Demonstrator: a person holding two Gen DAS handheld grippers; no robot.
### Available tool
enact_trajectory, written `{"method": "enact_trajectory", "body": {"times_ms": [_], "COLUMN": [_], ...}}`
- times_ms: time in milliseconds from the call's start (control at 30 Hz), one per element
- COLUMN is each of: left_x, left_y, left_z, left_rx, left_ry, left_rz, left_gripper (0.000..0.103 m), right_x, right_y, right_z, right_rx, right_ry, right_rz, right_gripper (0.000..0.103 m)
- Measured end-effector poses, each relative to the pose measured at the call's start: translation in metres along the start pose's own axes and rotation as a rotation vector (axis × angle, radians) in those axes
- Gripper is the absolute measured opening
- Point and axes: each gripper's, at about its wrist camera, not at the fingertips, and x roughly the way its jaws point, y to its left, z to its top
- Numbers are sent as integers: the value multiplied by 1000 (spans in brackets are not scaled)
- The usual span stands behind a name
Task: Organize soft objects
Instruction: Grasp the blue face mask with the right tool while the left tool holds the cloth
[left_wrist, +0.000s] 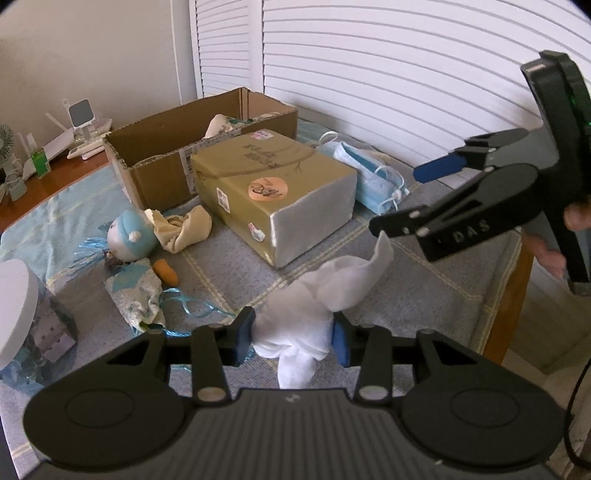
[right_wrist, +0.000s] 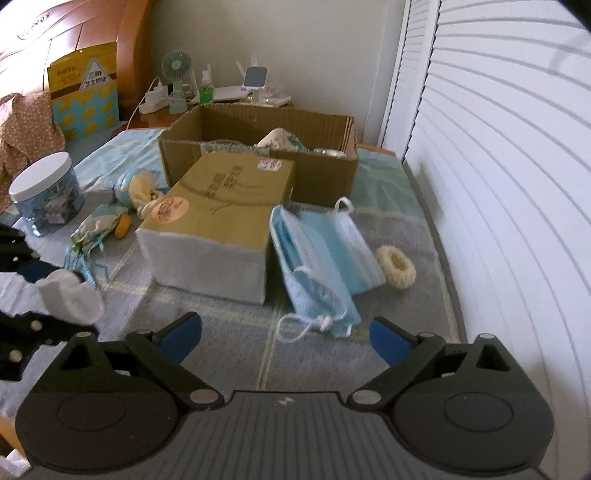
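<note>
My left gripper (left_wrist: 293, 334) is shut on a white sock (left_wrist: 317, 295), which bunches between its blue pads and trails toward the right gripper (left_wrist: 400, 199). That right gripper (right_wrist: 286, 334) stands open, its lower finger beside the sock's far tip, nothing between its pads. In the right wrist view the sock (right_wrist: 70, 293) shows at the left edge. Blue face masks (right_wrist: 321, 258) lie just ahead of the right gripper. An open cardboard box (left_wrist: 155, 162) with cloth inside stands behind a gold tissue pack (left_wrist: 266, 188). A beige sock (left_wrist: 184, 229), a doll (left_wrist: 131, 236) and a patterned pouch (left_wrist: 136, 295) lie left.
A cream scrunchie (right_wrist: 395, 266) lies right of the masks. A white-lidded jar (right_wrist: 46, 194) stands at the left. A fan (right_wrist: 177, 85), chargers and a yellow bag (right_wrist: 86, 90) crowd the wooden top behind. White louvred doors (right_wrist: 498, 184) close the right side; the table edge (left_wrist: 509, 295) drops off at the right.
</note>
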Motion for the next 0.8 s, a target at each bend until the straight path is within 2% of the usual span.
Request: {"method": "enact_trajectory", "body": {"times_ms": [133, 233, 300, 333, 400, 467, 800], "left_x": [1, 1, 2, 3, 4, 4, 2], "left_y": [2, 1, 1, 1, 1, 1, 3], "left_z": [2, 3, 4, 4, 4, 4, 6], "left_rx": [-2, -1, 0, 0, 1, 4, 3], "left_ry": [0, 3, 5, 6, 8, 9, 13], "left_rz": [0, -1, -4, -5, -7, -9, -19], "left_gripper": [42, 42, 42, 42, 42, 42, 42], "right_x": [7, 14, 16, 17, 16, 14, -13], "right_y": [-3, -3, -4, -5, -7, -9, -12], "right_z": [5, 8, 7, 7, 6, 6, 3], "right_rx": [-11, -32, -35, -33, -26, -14, 19], "right_ry": [-15, -13, -15, -13, -13, -11, -23], "right_rz": [-17, -34, -37, -38, -45, -46, -21], "right_gripper": [85, 73, 58, 55, 39, 29, 27]}}
